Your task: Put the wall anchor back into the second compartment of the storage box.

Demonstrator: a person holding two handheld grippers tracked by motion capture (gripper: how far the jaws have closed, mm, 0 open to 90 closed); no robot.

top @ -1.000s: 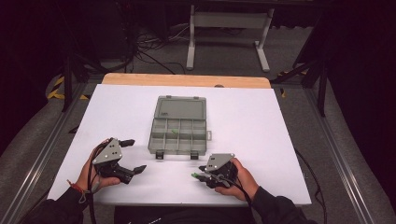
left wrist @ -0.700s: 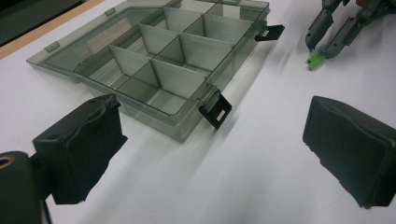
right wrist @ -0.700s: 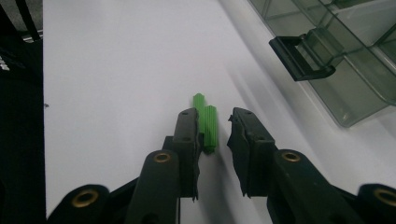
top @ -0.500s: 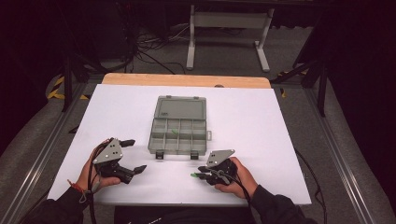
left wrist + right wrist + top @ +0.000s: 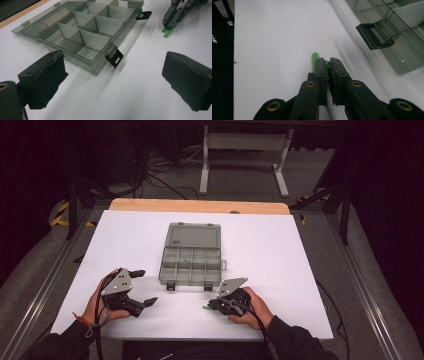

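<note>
The right gripper (image 5: pixel 327 62), just closing, pinches 2 green pegs (image 5: pixel 314 59) to carry to the open organizer box (image 5: pixel 191 254) at far left; left gripper (image 5: pixel 112 82) waits spread

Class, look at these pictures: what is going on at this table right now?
A person sits at a white table with a gripper in each hand. The right gripper has just been closing and its jaws now pinch a small green plastic piece lying on the table, close in front of an open grey compartment box. The left gripper rests with its jaws wide apart and nothing between them, beside the box's near left corner. One small green bit lies in a compartment.
</note>
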